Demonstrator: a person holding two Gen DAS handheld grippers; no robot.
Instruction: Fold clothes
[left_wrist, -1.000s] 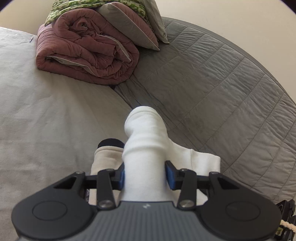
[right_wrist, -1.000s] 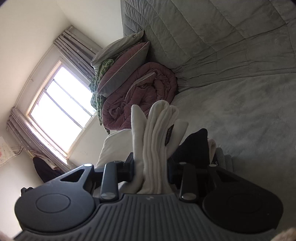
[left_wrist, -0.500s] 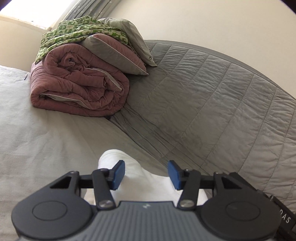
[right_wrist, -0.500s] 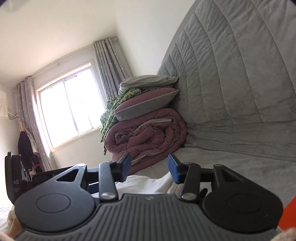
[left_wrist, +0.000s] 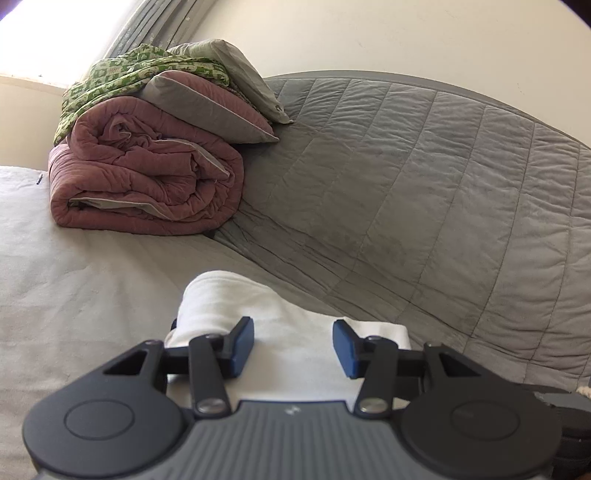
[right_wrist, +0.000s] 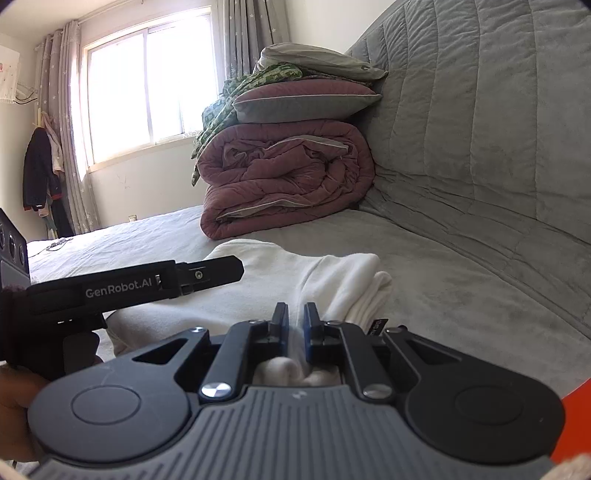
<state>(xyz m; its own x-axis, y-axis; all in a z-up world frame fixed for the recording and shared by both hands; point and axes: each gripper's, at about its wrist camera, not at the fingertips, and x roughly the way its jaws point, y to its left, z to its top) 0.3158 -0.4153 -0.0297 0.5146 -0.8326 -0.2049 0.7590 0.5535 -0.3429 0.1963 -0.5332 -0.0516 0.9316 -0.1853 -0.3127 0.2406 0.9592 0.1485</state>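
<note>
- One white garment (right_wrist: 280, 273) lies on the grey bed (right_wrist: 461, 295), spread flat at its left part and gathered into a thick layered fold at its right end; a small dark label shows at that fold's near edge.
- In the left wrist view the same white garment (left_wrist: 295, 325) lies below the gripper, with one rolled edge rising towards the far side.
- Two hand-held grippers are in view.
- The right gripper (right_wrist: 295, 325) has its two blue pads drawn nearly together; a thin ridge of the white cloth seems to stand in the narrow slit between them, and bunched cloth sits just behind the fingers.
- The left gripper (left_wrist: 293, 347) has its jaws standing apart, the blue pads clear of the cloth, which lies beneath and between them without being pinched.
- From the right wrist view the left gripper's black body, lettered "GenRobot.AI", reaches in from the left over the flat part of the garment.
- One rolled dusty-pink quilt (right_wrist: 284, 181) sits further along the bed, against the quilted grey headboard (right_wrist: 480, 110).
- On the quilt are stacked two pillows and one green patterned cloth (left_wrist: 140, 74).
- One bright window (right_wrist: 147, 85) with grey curtains on both sides stands behind the stack.
- Dark clothes (right_wrist: 37, 173) hang by the wall at the far left.
</note>
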